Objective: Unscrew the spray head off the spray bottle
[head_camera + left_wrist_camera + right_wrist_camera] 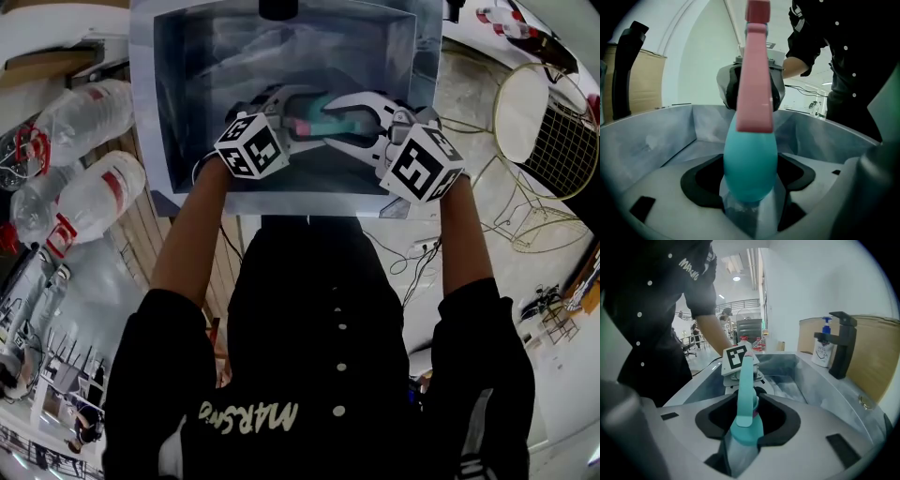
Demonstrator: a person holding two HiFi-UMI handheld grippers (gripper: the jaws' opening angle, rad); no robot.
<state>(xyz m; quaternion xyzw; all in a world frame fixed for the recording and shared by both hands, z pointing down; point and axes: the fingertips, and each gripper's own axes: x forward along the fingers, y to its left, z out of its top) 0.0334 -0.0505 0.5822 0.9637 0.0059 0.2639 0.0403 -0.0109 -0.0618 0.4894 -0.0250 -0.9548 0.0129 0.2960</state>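
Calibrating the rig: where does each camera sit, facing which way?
Head view: on the head, steeply down into the sink; forearms, torso, left gripper, right gripper show.
Left gripper view: on the left gripper, along its jaws at the spray bottle; torso upper right.
Right gripper view: on the right gripper, facing the left's marker cube; torso left.
Shared: gripper views see the spray bottle from opposite sides.

This is a mock-up wash station in a large open hall. A steel sink [142, 103] has a black faucet [843, 344] and a soap dispenser [821, 348] at its rim. Plastic water bottles [89, 117] lie left of the sink and loose cables [412, 255] right of it. A railed gallery [740, 304] and ceiling lamps [736, 278] show far beyond it.
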